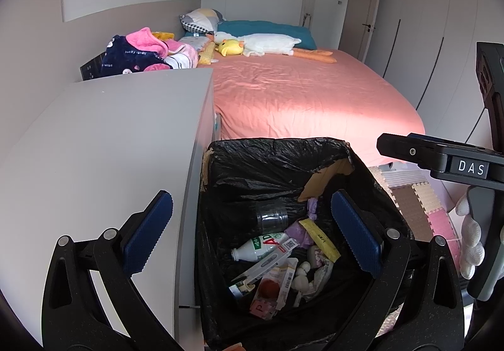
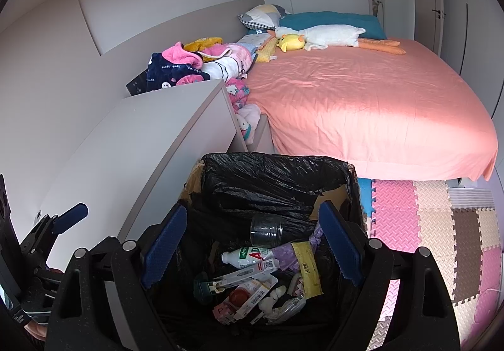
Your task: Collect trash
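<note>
Both tongs, left (image 1: 252, 234) and right (image 2: 252, 244), spread empty above trash (image 2: 261, 281) in bin (image 2: 277, 168).

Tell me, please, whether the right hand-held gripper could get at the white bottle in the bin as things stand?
Probably yes: the right hand-held gripper is open and empty above the bin, and the white bottle lies uncovered on top.

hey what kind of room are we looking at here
Most likely a child's bedroom: a wide bed under a salmon-pink sheet, a white plush goose with orange feet lying near the pillows, and pastel foam puzzle floor mats.
</note>
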A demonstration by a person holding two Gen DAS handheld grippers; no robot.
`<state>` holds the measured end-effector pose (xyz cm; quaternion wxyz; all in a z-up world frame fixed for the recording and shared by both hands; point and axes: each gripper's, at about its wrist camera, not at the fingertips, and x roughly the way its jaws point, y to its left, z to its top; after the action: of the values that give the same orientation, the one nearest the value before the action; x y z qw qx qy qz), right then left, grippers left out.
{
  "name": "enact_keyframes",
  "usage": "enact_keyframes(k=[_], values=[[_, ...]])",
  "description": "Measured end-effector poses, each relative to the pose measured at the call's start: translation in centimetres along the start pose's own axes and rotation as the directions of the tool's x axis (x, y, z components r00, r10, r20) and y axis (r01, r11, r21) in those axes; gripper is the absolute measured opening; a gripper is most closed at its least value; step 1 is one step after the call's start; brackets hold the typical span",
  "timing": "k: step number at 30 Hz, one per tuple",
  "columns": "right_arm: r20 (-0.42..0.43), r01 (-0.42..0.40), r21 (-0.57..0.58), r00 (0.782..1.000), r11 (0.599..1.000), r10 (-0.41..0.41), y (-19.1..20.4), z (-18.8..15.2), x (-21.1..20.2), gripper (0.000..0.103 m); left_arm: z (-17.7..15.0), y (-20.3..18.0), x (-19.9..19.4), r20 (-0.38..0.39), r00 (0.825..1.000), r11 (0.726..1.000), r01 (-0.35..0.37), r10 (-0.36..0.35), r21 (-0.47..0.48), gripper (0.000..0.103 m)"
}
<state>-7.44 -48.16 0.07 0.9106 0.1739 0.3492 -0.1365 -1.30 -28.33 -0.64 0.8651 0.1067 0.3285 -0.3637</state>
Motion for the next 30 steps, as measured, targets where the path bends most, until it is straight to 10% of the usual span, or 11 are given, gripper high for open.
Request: enact_keyframes(k=[30], values=[[-0.005,0.003,0.003,1.000,1.000,-0.003,-0.26,-0.33,0.19,0.086,-0.27,-0.77,-0.57,0.038,0.998,0.998,-0.056,0.055,0.030,0.097]])
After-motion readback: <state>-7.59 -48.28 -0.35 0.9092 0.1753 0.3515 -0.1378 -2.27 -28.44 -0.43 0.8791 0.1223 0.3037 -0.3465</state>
